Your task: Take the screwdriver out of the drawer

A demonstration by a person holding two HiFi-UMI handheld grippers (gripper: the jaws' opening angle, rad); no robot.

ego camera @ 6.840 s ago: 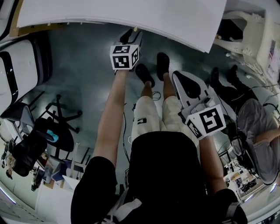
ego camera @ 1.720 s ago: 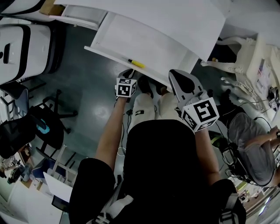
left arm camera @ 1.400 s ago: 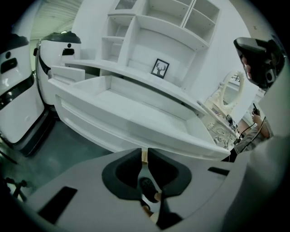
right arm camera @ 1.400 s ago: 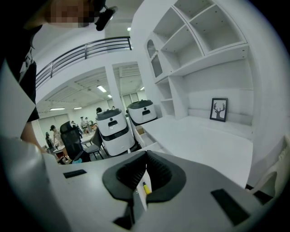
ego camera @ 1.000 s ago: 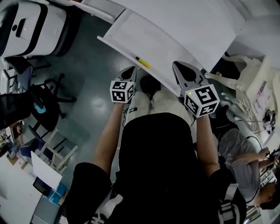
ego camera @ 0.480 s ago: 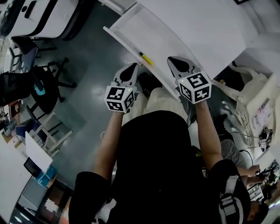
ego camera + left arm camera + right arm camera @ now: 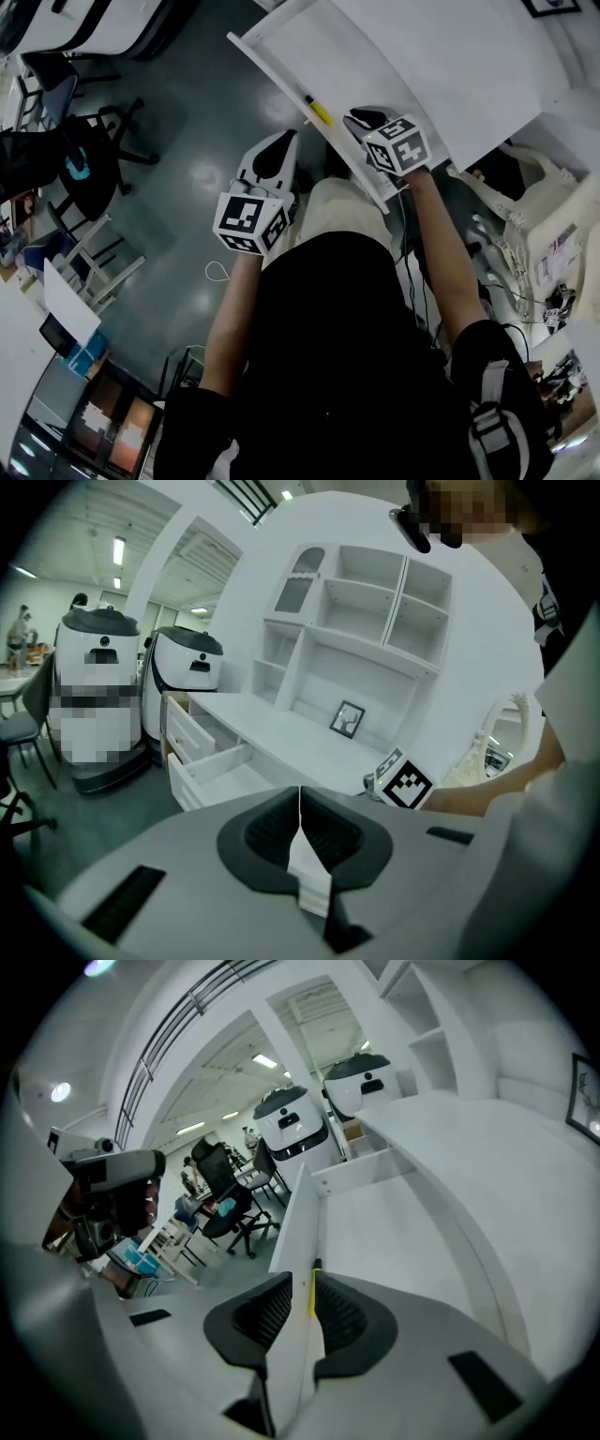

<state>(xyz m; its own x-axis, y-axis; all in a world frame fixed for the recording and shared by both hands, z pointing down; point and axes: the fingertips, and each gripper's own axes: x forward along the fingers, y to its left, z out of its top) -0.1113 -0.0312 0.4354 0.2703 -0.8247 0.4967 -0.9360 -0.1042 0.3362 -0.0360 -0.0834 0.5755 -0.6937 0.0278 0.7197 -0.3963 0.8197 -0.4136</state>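
Note:
The white drawer (image 7: 281, 56) is pulled out from the desk. A yellow-handled screwdriver (image 7: 317, 110) lies inside it, along its front wall. My right gripper (image 7: 359, 117) is down at that wall, just right of the screwdriver. Its jaws have just been opening. In the right gripper view they (image 7: 302, 1281) straddle the drawer's front wall (image 7: 292, 1232), with the screwdriver's yellow handle (image 7: 312, 1290) in the gap; the pads do not press on it. My left gripper (image 7: 279, 141) hangs shut and empty over the floor, left of the drawer's corner.
Office chairs (image 7: 84, 159) stand on the dark floor at left. White robots (image 7: 300, 1124) are parked beyond the drawer. The desk top (image 7: 450, 56) carries a shelf unit (image 7: 366, 602) and a small picture frame (image 7: 349, 718). A white stand (image 7: 525, 187) is at right.
My right gripper has dropped forward onto the drawer's front edge by the screwdriver and its jaws have parted. My left gripper has risen and drawn back from the drawer.

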